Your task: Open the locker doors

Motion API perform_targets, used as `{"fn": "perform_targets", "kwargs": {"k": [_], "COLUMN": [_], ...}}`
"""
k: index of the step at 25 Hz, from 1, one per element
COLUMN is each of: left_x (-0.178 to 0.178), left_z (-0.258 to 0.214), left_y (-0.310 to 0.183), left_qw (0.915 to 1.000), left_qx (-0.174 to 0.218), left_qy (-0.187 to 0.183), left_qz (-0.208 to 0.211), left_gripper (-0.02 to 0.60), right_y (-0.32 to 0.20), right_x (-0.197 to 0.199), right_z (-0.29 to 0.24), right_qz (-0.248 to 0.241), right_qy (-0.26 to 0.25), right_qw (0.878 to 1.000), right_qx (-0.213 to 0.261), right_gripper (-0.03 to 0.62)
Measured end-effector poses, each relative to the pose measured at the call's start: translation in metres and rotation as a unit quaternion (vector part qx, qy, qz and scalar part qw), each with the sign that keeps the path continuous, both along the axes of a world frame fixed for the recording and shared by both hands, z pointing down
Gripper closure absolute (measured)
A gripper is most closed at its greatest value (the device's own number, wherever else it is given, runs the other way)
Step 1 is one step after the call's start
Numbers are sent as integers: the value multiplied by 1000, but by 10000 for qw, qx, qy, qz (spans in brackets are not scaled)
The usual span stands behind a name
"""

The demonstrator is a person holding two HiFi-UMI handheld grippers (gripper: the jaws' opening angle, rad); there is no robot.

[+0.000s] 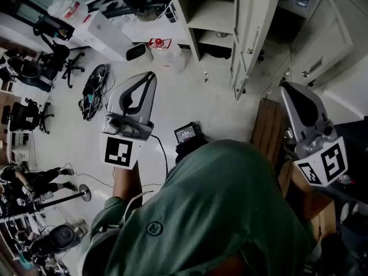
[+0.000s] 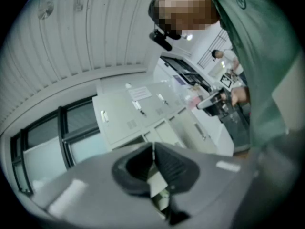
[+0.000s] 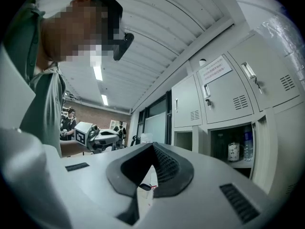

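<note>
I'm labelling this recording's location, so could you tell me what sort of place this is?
Probably an office or lab workroom: a bank of grey metal lockers, wheeled office chairs, and ceiling strip lights.

The pale floor (image 1: 190, 96) carries a clear jug (image 1: 167, 53), a black cable bundle (image 1: 95, 91) and a small screen (image 1: 187, 133).

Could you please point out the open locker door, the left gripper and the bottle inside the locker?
open door (image 1: 260, 17), head view, on its flat panel above the handle.
left gripper (image 1: 151, 75), head view, at its closed tips.
bottle (image 3: 246, 149), right gripper view, on its body.
</note>
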State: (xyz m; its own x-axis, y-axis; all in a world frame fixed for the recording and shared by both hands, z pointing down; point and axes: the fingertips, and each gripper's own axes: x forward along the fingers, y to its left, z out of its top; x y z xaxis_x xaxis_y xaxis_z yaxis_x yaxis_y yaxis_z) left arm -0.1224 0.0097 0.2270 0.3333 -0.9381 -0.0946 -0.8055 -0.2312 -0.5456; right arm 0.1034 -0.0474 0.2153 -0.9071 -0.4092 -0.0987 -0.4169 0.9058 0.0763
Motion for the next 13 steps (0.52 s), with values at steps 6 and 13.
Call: {"fn": "perform_targets", "kwargs": {"k": [6,13], "left_x": [-8,-8], "left_z": [11,19], "left_y": [5,6], "left_qw": [9994,9988], "left_qx": [-118,-162], "left_qy": [280,413], "left_qz": [-152,-205], "left_gripper": [581,581], "right_y": [0,-1], "right_x": [-6,-5], "right_z": [10,16], "right_qz": [-102,-115], "right_qy": [65,98], "right_qw": [9998,9996], "right_qx": [-178,-233], "right_gripper": [589,589]}}
